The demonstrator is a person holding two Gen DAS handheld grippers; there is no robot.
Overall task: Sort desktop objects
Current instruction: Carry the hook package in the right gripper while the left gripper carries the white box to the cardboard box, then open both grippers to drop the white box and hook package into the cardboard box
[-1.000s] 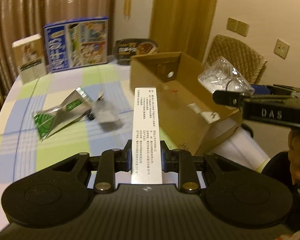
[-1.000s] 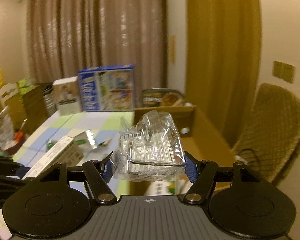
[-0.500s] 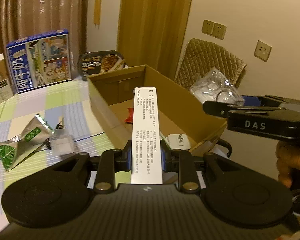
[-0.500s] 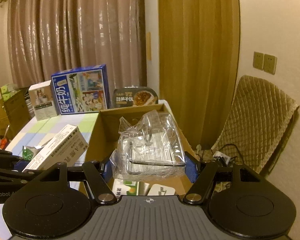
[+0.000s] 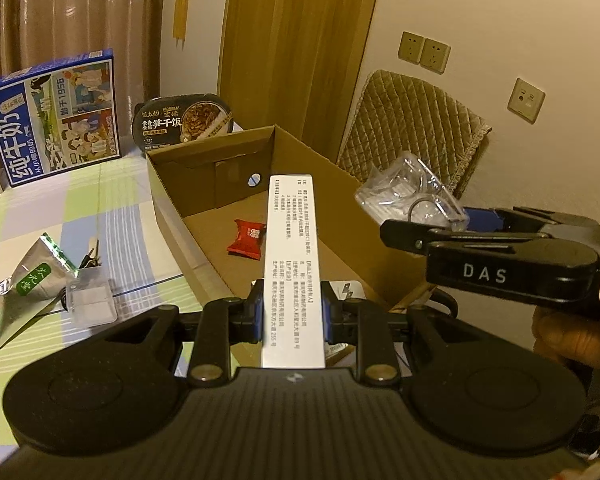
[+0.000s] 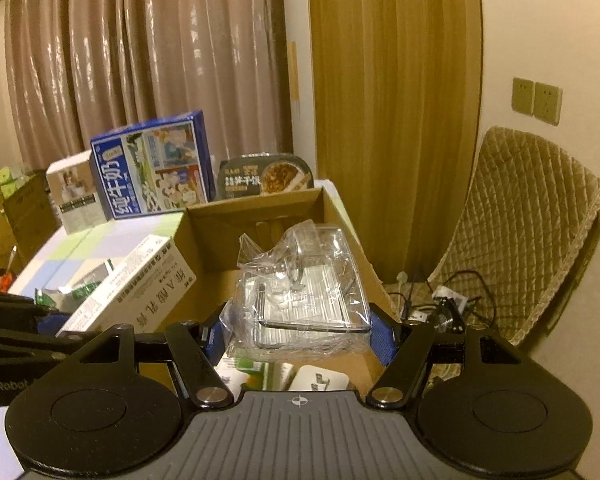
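My left gripper is shut on a long white printed box and holds it over the open cardboard box. My right gripper is shut on a clear plastic packet with metal parts, held above the cardboard box's right side. The packet and right gripper also show in the left wrist view, and the white box in the right wrist view. A red sachet lies inside the cardboard box.
On the checked tablecloth lie a green-and-silver pouch and a small clear bag. A blue milk carton box and a black meal tray stand behind. A padded chair stands to the right.
Both grippers have swung right from over the table to above the cardboard box, each still holding its object. The pouch and small bag have slid to the view's left.
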